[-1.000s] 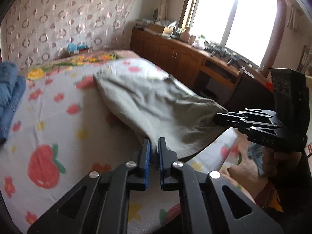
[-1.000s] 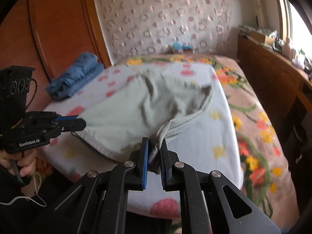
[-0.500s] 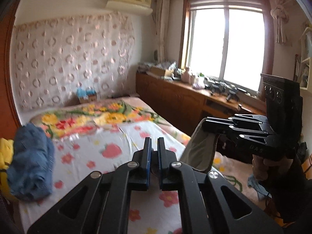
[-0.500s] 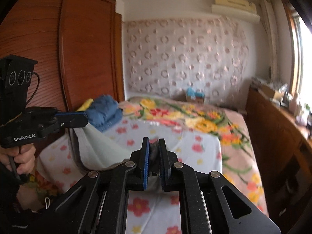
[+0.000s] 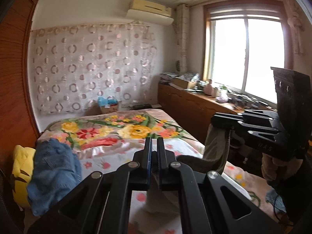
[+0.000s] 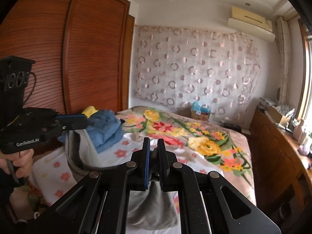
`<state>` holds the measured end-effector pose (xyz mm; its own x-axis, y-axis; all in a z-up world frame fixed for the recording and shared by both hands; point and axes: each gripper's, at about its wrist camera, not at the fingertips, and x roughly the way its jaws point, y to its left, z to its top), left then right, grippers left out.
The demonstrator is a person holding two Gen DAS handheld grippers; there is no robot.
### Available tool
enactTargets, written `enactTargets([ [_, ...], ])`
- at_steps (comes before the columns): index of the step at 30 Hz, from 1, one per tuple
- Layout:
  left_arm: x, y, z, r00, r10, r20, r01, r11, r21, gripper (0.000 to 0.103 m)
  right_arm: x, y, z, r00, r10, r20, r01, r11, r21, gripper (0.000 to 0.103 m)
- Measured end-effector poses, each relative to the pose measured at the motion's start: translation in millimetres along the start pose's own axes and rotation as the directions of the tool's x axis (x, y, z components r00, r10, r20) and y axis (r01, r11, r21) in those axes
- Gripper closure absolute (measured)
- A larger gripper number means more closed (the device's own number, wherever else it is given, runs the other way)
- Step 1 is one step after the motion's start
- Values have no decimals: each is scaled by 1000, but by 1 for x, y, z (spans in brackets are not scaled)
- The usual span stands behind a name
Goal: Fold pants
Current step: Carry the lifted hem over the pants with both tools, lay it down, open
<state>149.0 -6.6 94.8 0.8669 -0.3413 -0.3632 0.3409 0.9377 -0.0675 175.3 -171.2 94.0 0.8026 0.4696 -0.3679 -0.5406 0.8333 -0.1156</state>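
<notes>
The grey-green pants [image 5: 214, 152] hang in the air above the bed, held by both grippers at the waistband. My left gripper [image 5: 154, 146] is shut on one end of the waistband; it also shows in the right wrist view [image 6: 78, 121] at the left. My right gripper [image 6: 153, 148] is shut on the other end, with grey fabric [image 6: 154, 208] hanging below it; it shows in the left wrist view [image 5: 220, 121] at the right. Most of the pants hang below the fingers, out of sight.
The bed [image 6: 204, 142] has a floral blanket and a white flowered sheet [image 5: 109, 163]. Folded blue jeans [image 5: 52, 173] and a yellow garment [image 5: 20, 167] lie at its left side. A wooden wardrobe [image 6: 78, 58] stands left, a wooden cabinet [image 5: 191, 107] with clutter under the window.
Both grippers have lifted the pants off the bed and raised them; both views now look level across the room instead of down at the bed.
</notes>
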Motion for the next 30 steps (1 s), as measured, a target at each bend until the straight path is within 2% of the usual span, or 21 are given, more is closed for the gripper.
enactTargets([
  [3,12,15,17,999,29,22,-29,1000,-12,102,29,-16,17,1000,-30,-3,30,999,9,98],
  [8,27,24,58,992,104,77,-106,994,34,102,53,-35,51,996,-77,46,76,997,15,98],
  [11,34,27,61,989,123,76,-128,990,52,102,63,-43,53,996,-70,47,69,997,31,98],
  [13,41,30,48,989,139,49,-142,988,61,102,70,-44,38,999,-43,12,42,998,52,98],
  [16,50,33,12,989,143,-21,-142,989,50,102,84,-39,7,998,-8,-63,12,998,64,99],
  [22,46,21,-65,979,127,-162,-127,992,14,102,87,-15,-60,980,50,-194,-33,996,89,99],
  [26,27,2,-102,976,92,-197,-92,996,10,102,69,7,-92,973,61,-224,-45,996,73,99],
  [30,17,-5,-120,974,68,-217,-74,997,-20,102,56,16,-120,963,86,-255,-60,992,107,99],
])
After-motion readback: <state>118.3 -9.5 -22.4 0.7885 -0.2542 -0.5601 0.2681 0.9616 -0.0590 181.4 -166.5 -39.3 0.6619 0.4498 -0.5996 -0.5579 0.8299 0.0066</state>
